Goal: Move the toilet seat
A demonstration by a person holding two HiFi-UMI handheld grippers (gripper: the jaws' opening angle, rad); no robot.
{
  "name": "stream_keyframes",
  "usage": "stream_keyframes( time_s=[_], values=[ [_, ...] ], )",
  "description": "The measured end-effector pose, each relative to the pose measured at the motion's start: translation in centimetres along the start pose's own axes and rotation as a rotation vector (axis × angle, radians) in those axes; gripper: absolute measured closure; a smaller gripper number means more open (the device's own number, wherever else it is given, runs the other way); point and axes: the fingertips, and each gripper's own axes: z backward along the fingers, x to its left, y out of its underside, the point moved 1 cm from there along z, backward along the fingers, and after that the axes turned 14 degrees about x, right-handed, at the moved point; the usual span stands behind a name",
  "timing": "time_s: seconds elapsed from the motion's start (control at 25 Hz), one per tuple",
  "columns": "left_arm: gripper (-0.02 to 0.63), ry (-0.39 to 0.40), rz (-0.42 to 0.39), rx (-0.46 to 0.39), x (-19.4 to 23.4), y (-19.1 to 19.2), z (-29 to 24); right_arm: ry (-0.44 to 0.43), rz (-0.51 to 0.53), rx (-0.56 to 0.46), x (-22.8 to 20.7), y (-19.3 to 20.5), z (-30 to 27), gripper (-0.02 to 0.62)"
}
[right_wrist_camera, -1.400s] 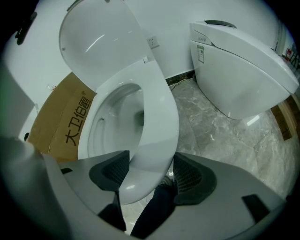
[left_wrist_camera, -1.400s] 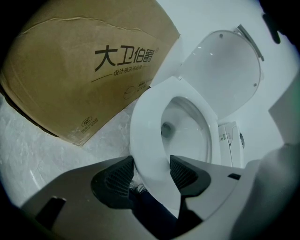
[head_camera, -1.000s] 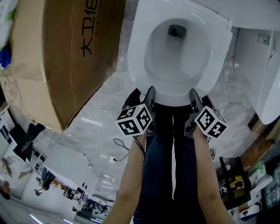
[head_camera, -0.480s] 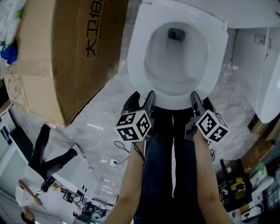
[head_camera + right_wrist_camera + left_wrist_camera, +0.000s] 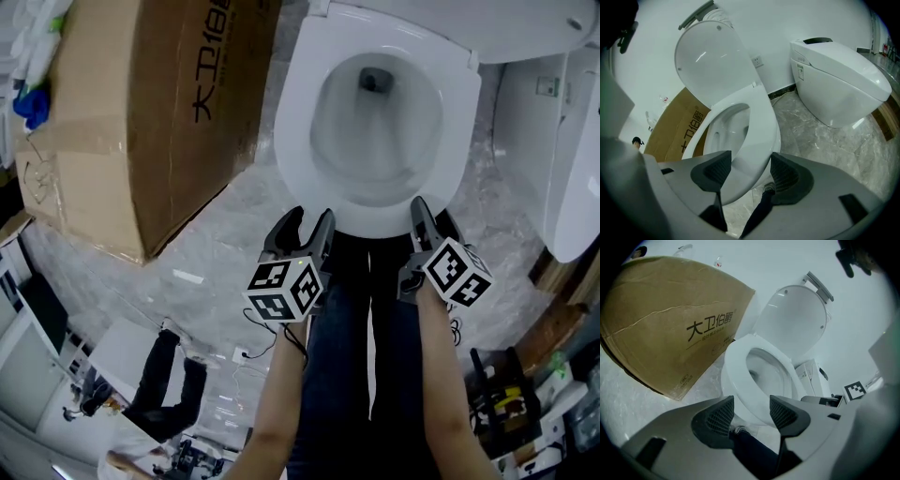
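Left tool (image 5: 309,217) has sunk slightly, wide and empty; right tool (image 5: 429,214), closing, empty, at toilet seat (image 5: 292,122).

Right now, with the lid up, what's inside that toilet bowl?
The bowl shows bare white porcelain and a dark drain opening; nothing else lies in it. The seat hides the rim beneath.
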Motion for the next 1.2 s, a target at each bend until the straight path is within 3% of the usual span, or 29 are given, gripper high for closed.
stream_keyframes(
  time_s=[0.6, 0.96, 1.2],
  values=[
    [0.391, 0.141, -0.092, -0.035, -6.4, 1.4, 5.0, -0.015, 0.0, -0.074, 2.3, -2.2, 4.5, 0.33],
    [0.446, 0.135, -0.174, -0.024, -8.7, 1.3, 6.4, -0.026, 0.001, -0.122, 3.7, -3.7, 6.8, 0.331],
    [0.485, 0.083, -0.281, -0.009, -9.9, 0.7, 7.1, -0.034, -0.015, -0.145, 4.6, -4.8, 8.6, 0.331]
  ],
)
